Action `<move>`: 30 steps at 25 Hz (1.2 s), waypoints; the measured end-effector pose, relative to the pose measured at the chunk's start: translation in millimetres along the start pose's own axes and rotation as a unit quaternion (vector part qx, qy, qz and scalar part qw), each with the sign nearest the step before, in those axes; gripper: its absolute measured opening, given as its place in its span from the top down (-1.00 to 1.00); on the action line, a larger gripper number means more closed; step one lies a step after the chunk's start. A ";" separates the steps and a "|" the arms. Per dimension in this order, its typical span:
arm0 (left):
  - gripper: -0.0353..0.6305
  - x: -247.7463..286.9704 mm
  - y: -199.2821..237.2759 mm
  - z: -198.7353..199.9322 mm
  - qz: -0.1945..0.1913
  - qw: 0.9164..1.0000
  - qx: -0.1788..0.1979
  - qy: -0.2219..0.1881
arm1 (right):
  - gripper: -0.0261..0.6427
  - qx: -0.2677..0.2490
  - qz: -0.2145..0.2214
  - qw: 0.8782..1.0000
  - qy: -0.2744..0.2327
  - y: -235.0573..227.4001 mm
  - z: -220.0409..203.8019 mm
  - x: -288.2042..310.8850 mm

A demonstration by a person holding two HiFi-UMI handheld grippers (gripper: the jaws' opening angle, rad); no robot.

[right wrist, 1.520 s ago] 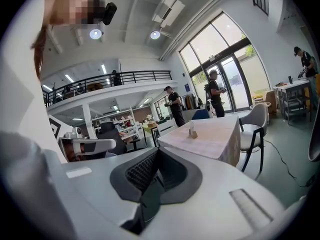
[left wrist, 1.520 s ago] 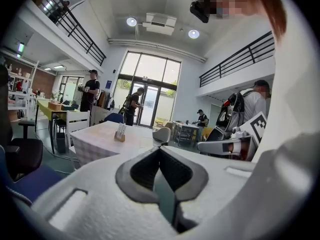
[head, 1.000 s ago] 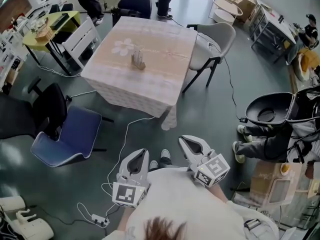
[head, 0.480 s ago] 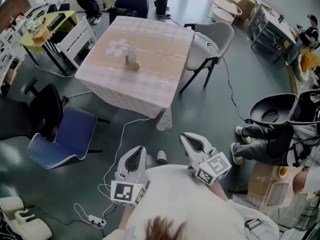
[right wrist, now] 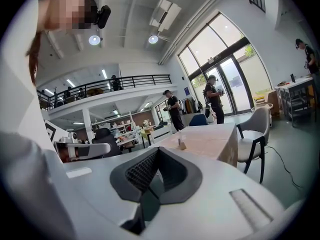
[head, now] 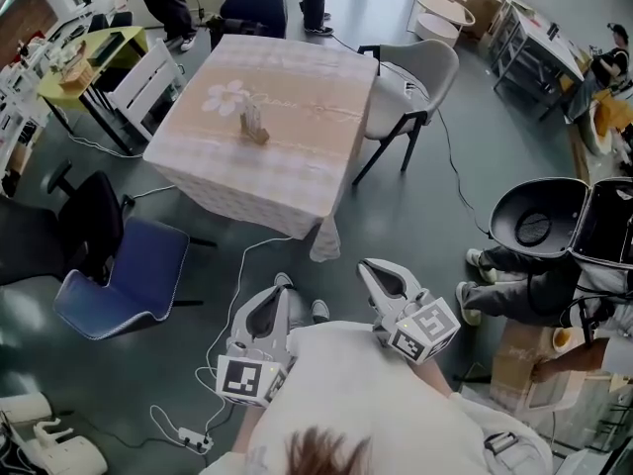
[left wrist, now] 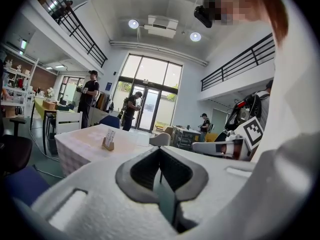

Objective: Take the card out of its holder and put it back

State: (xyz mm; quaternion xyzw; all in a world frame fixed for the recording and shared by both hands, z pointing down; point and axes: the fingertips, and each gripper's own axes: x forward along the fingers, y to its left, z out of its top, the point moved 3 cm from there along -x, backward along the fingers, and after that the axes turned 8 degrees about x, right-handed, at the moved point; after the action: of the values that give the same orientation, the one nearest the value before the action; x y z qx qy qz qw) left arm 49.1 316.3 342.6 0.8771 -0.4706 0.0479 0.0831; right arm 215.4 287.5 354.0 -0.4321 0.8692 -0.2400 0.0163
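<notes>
Holder (head: pixel 252 127) on table (head: pixel 297 171), left of centre. Shell chair (head: pixel 415 77) right of table, slatted chair (head: pixel 146 82) left, office chair (head: pixel 129 280) before its left corner. Cable (head: pixel 240 270) on floor (head: pixel 415 226) below near edge.

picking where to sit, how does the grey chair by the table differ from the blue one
The grey chair is a pale shell on thin dark legs, close beside the table; the blue chair has a padded seat and stands apart, off the table's corner. Both are empty.

Bare floor (head: pixel 396 226) leads to the table (head: pixel 297 161) — blue chair (head: pixel 134 275) left, grey chair (head: pixel 415 72) right.
</notes>
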 end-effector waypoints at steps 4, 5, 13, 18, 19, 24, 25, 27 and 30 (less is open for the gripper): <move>0.89 5.0 10.0 -8.8 -0.004 1.000 0.010 0.012 | 0.93 0.000 -0.002 1.000 0.001 -4.4 0.5 9.2; 0.89 6.7 13.2 -8.6 -0.001 1.000 0.005 0.012 | 0.93 -0.001 -0.001 1.000 0.003 -4.7 0.9 12.6; 0.89 27.4 46.8 -0.5 0.008 1.000 -0.025 0.002 | 0.93 -0.018 -0.004 0.999 0.026 -7.9 5.0 51.8; 0.89 48.0 86.9 8.7 0.011 1.000 -0.028 -0.006 | 0.93 -0.040 -0.018 0.999 0.028 -13.0 16.1 91.6; 0.89 51.3 97.3 10.9 0.012 1.000 -0.027 -0.003 | 0.93 -0.040 -0.019 0.999 0.029 -13.0 18.5 100.7; 0.89 70.5 134.0 22.3 0.000 1.000 -0.016 0.013 | 0.93 -0.023 -0.013 0.999 0.034 -7.5 32.6 141.5; 0.89 74.5 138.3 26.6 -0.003 1.000 -0.012 0.010 | 0.93 -0.021 -0.012 0.999 0.035 -7.0 35.1 148.5; 0.89 81.0 147.9 36.2 -0.002 1.000 -0.011 -0.001 | 0.93 -0.018 -0.011 0.999 0.035 -7.1 38.5 161.6; 0.89 86.3 165.0 38.9 0.002 1.000 -0.006 -0.002 | 0.93 -0.012 -0.014 0.999 0.031 -8.5 40.7 177.9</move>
State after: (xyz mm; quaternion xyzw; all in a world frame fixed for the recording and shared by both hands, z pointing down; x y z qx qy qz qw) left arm -40.5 148.7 335.0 0.8760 -0.4724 0.0435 0.0871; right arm 119.9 131.7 353.5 -0.4364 0.8662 -0.2427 -0.0193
